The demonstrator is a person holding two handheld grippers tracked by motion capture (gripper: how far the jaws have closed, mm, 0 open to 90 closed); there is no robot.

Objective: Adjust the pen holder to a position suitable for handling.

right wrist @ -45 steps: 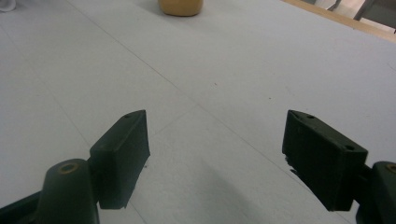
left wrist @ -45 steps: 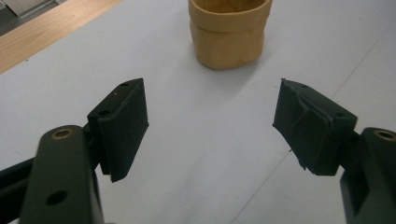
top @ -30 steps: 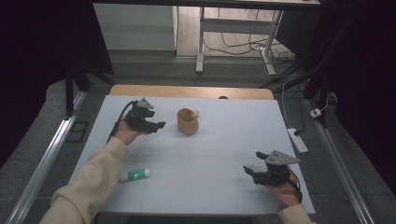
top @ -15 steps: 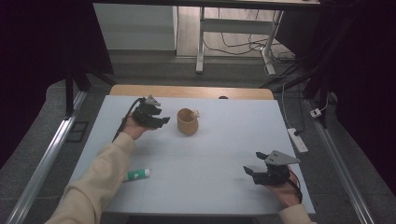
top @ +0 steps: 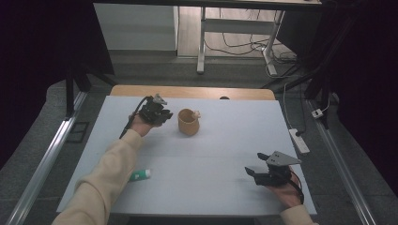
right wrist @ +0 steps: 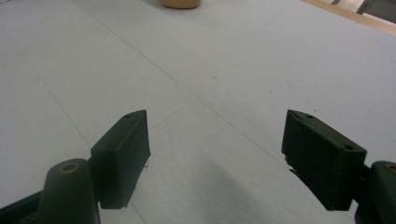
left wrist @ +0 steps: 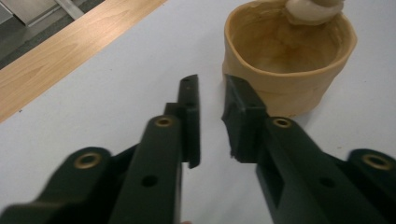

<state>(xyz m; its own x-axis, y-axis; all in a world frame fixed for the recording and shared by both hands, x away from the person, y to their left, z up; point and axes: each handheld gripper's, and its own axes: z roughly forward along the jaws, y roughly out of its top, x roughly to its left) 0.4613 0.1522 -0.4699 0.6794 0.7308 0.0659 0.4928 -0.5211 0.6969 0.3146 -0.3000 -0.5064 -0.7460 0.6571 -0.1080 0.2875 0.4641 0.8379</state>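
Though soft-walled, round tan cup [left wrist: 289, 60].

From my seat, the one thing in the path of my left tongs [left wrist: 210, 100] is the tan cup [top: 188, 122], standing just past their tips with only a thin strip of bare worktop [top: 225, 150] between. My right tongs [right wrist: 217, 154] have open surface ahead, running all the way up to that cup in the distance. Near my left sleeve a small green-and-white tube [top: 140, 175] lies on the near part of the worktop, well apart from the cup.
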